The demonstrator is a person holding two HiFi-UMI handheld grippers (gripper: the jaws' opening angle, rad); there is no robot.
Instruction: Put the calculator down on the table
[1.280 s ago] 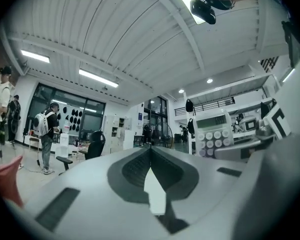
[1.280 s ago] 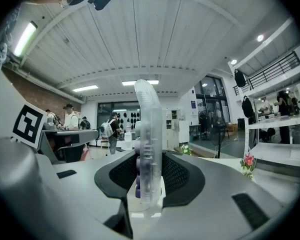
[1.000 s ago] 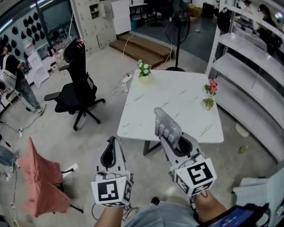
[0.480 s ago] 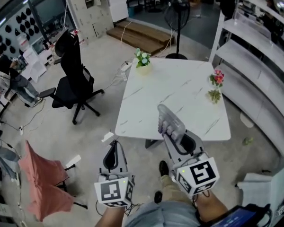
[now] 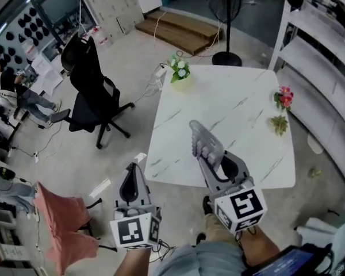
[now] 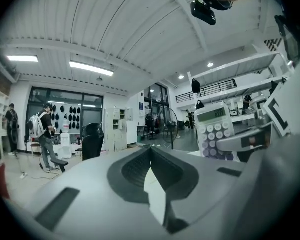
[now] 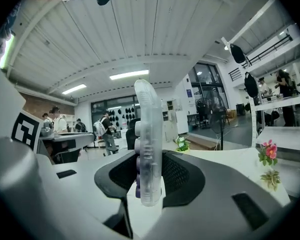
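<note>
While a salmon-pink cloth (image 5: 60,223) is drooping over something at the far left of the head view, a black office chair (image 5: 95,91) is standing on the floor beyond it. Coming across now, the left gripper (image 5: 133,171) is hovering over the floor just off the near left corner of the table (image 5: 230,96). Its jaws are meeting at the tips with nothing between them. Over on the white marbled table, a small pot of white flowers (image 5: 180,69) is sitting at the far left corner.

And the big one: the right gripper (image 5: 209,161) is clamping the calculator (image 5: 202,140) by its lower end. The calculator is standing up on its end and showing against the near part of the tabletop, not lying down on it. The right gripper view is catching it edge-on between the two jaws, and the left gripper view is seeing its display and keys face-on. Further right, pink flowers (image 5: 284,96) and a green sprig (image 5: 279,124) are sitting near the table's right edge. White shelving (image 5: 328,79) is running along the far right.
</note>
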